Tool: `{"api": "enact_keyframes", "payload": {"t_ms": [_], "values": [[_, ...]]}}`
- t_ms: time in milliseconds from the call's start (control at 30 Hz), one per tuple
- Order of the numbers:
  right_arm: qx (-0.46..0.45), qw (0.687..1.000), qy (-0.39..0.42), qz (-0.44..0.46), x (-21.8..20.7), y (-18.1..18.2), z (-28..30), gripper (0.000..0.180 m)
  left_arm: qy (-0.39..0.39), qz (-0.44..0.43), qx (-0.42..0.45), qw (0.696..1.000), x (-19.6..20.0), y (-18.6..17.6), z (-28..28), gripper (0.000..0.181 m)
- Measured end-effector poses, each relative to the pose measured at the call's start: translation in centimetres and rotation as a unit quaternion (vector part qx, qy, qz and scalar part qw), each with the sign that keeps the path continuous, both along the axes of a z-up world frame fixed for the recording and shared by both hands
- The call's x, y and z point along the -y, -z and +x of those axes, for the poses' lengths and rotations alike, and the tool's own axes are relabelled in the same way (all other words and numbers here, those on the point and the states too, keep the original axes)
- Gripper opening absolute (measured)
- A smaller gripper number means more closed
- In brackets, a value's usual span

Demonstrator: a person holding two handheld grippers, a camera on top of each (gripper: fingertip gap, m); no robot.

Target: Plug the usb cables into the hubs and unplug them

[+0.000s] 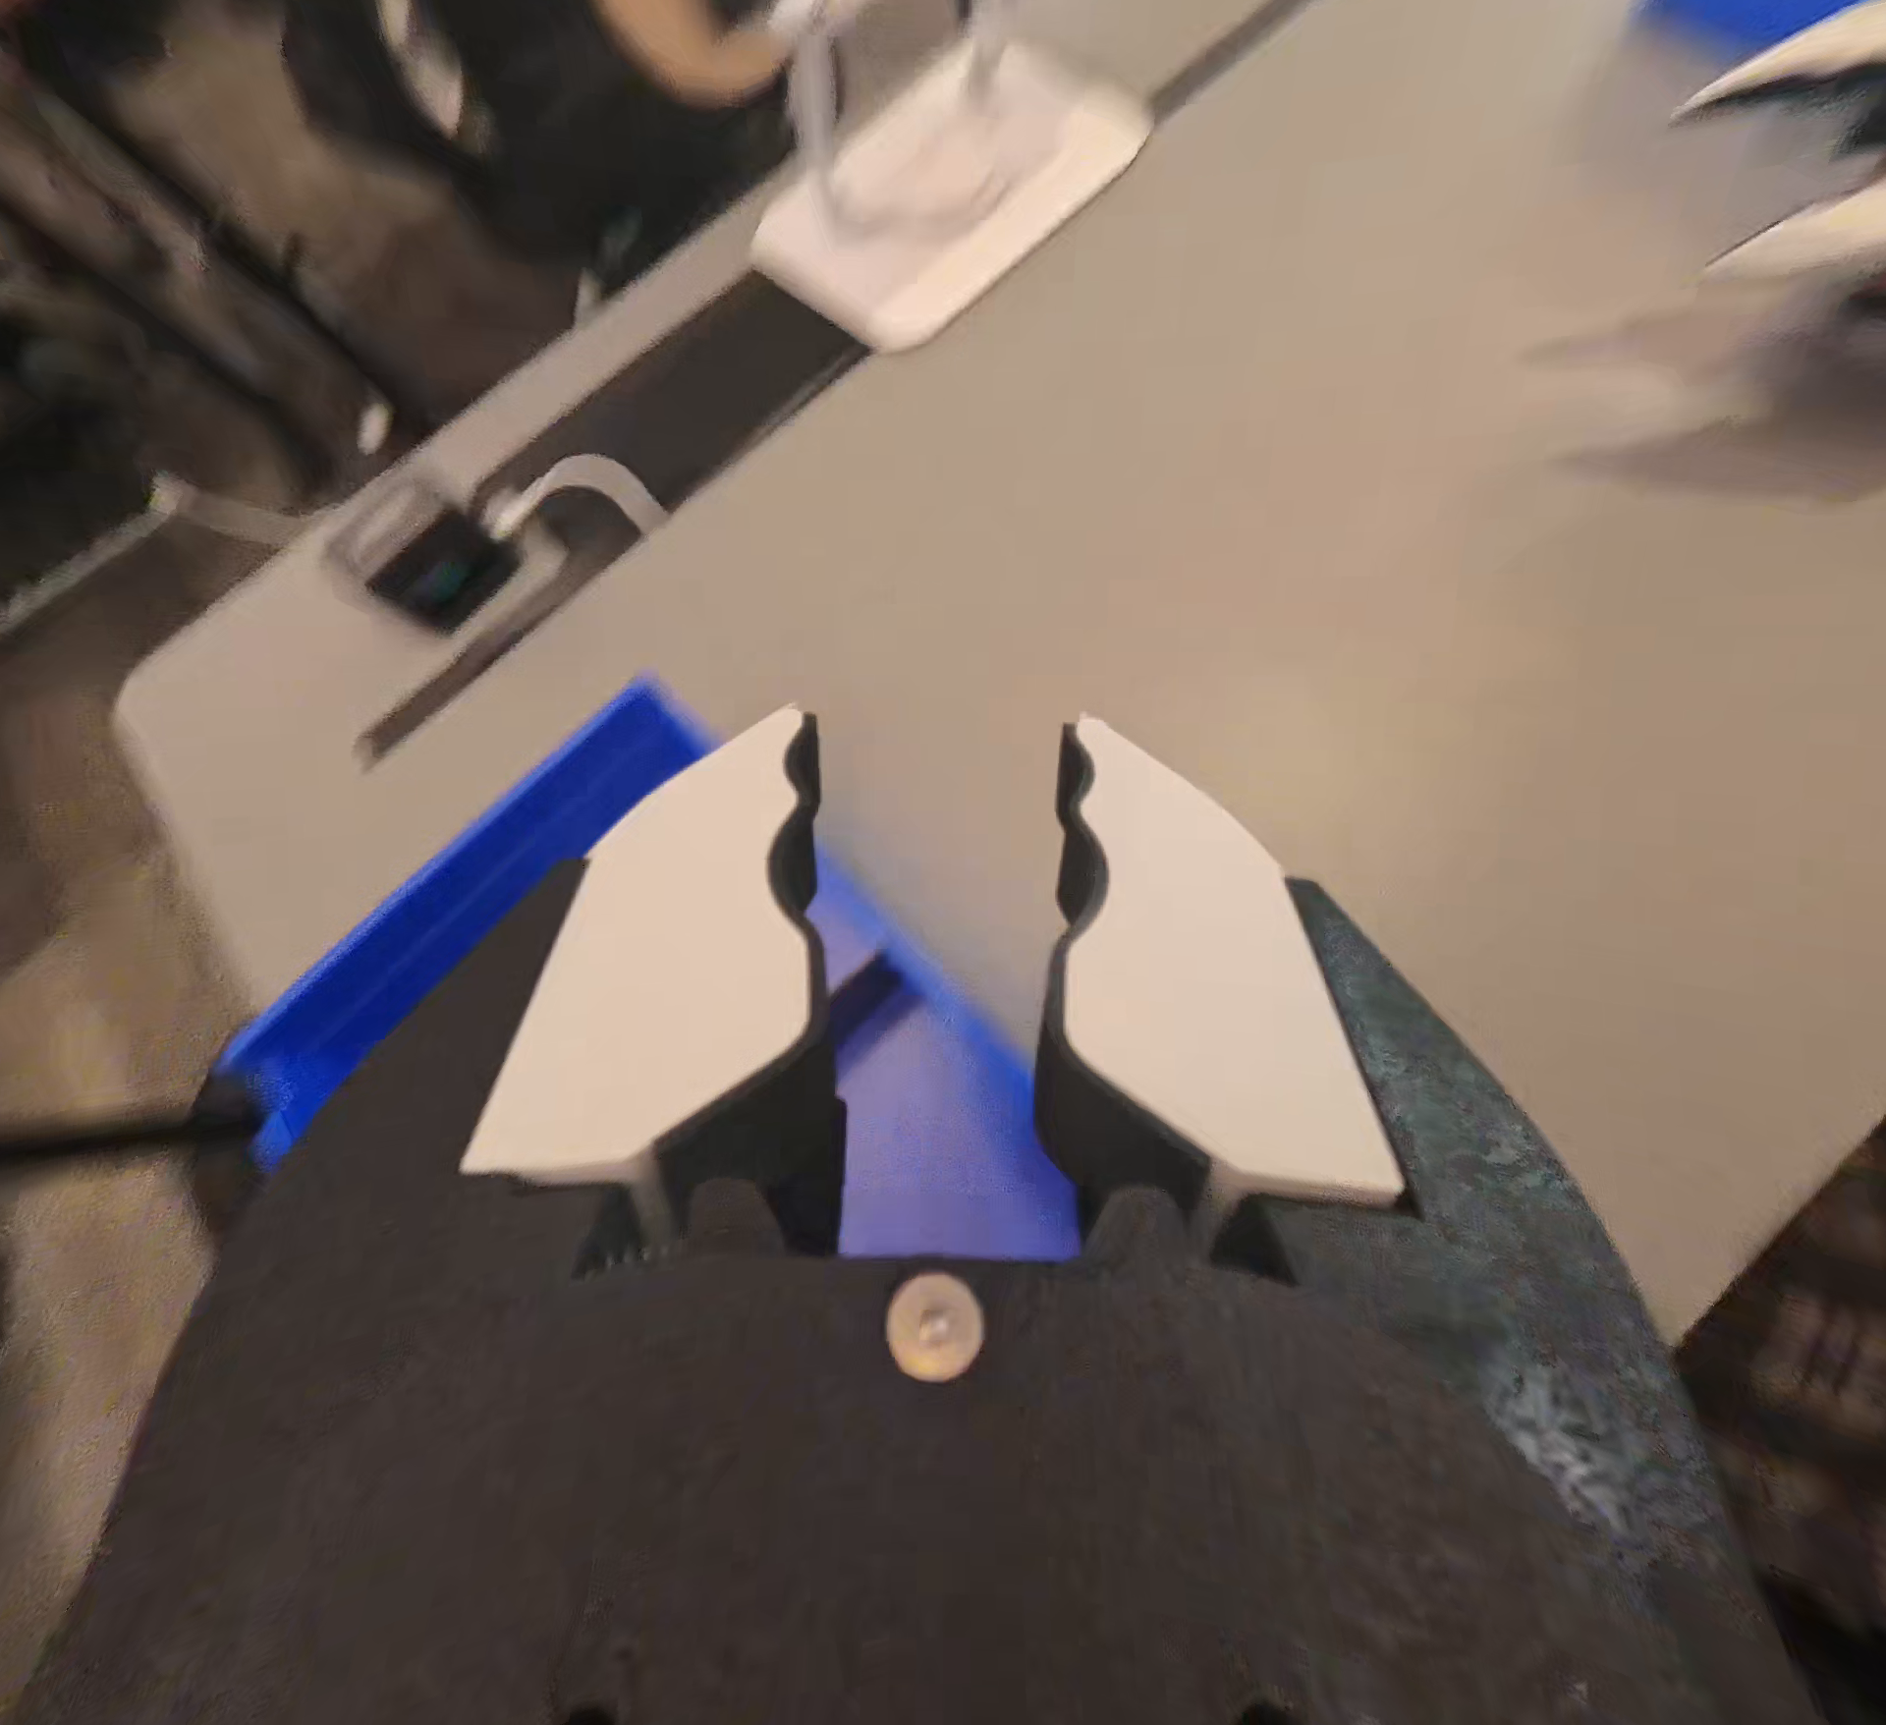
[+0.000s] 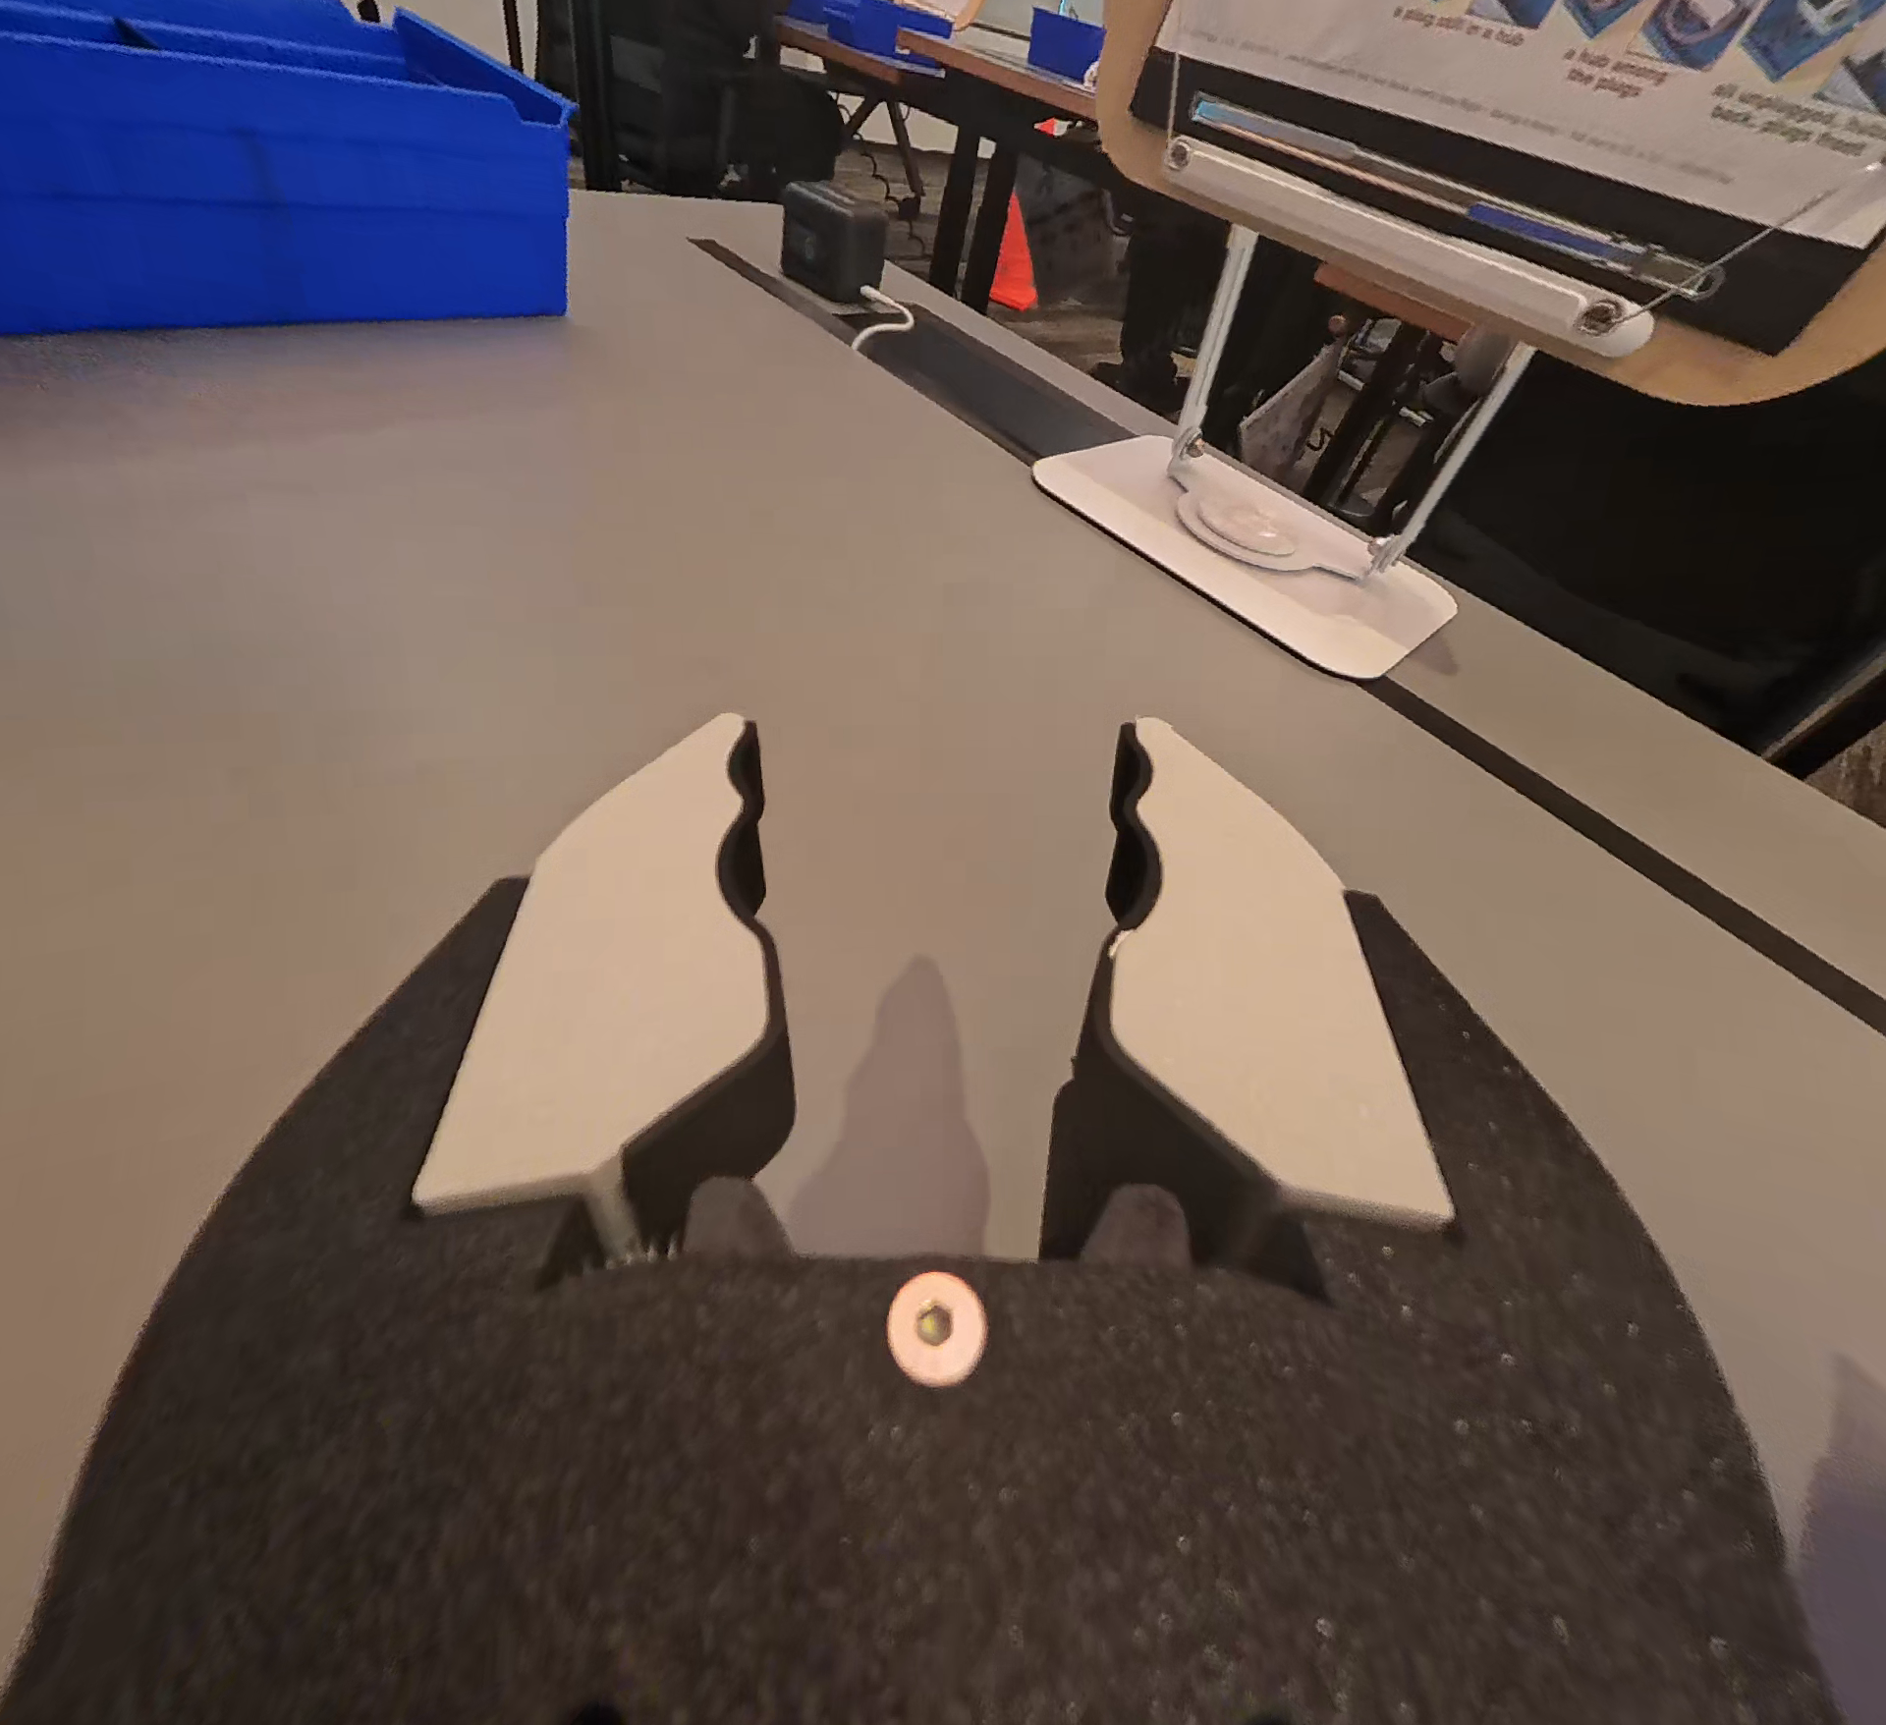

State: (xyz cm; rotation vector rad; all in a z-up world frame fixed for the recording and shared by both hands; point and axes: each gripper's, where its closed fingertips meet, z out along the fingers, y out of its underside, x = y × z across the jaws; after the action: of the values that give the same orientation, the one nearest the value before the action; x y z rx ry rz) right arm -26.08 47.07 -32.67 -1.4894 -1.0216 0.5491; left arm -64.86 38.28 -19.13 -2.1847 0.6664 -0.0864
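My left gripper (image 1: 937, 732) is open and empty, held above the near end of a blue bin (image 1: 490, 870) that lies under its fingers; the left wrist view is blurred. My right gripper (image 2: 937, 737) is open and empty, low over the bare grey table (image 2: 510, 615). The blue bin (image 2: 255, 155) stands at the far left in the right wrist view. No USB cable or hub shows in either view. The other gripper's white fingers (image 1: 1796, 155) show blurred at the right edge of the left wrist view.
A white stand (image 2: 1255, 543) holding an instruction board (image 2: 1531, 43) sits at the table's far edge, also in the left wrist view (image 1: 949, 176). A small black box (image 2: 832, 237) with a white cord sits by a dark slot. Other tables and blue bins stand behind. Across from one pair of fingers to the other is roughly 40 centimetres.
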Motion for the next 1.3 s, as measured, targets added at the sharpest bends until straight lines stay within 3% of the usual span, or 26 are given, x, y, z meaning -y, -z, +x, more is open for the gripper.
{"api": "enact_keyframes", "payload": {"t_ms": [200, 567, 967, 1133, 1300], "values": [[0.01, 1.0, -0.021, 0.001, 0.7, 0.3, -0.7, 0.064, -0.048, -0.197, -0.132, 0.97, -0.1, 4.9, -10.7, 0.039], [0.008, 1.0, -0.016, -0.025, -0.1, 1.3, -0.6, 0.064, -0.137, -0.386, -0.102, 0.906, -2.4, 13.3, -15.0, 0.036], [-0.003, 0.999, -0.029, -0.023, 0.6, 0.6, -0.9, 0.064, -0.274, -0.423, -0.037, 0.863, -3.5, 17.6, -17.6, 0.03], [-0.008, 0.999, -0.039, -0.017, 1.2, 0.0, -0.9, 0.064, -0.252, -0.452, -0.018, 0.855, -3.0, 18.2, -15.8, 0.03], [-0.007, 0.999, -0.035, -0.007, 0.9, -0.3, -0.6, 0.064, -0.154, -0.455, -0.004, 0.877, -3.3, 17.4, -13.1, 0.03]]}}
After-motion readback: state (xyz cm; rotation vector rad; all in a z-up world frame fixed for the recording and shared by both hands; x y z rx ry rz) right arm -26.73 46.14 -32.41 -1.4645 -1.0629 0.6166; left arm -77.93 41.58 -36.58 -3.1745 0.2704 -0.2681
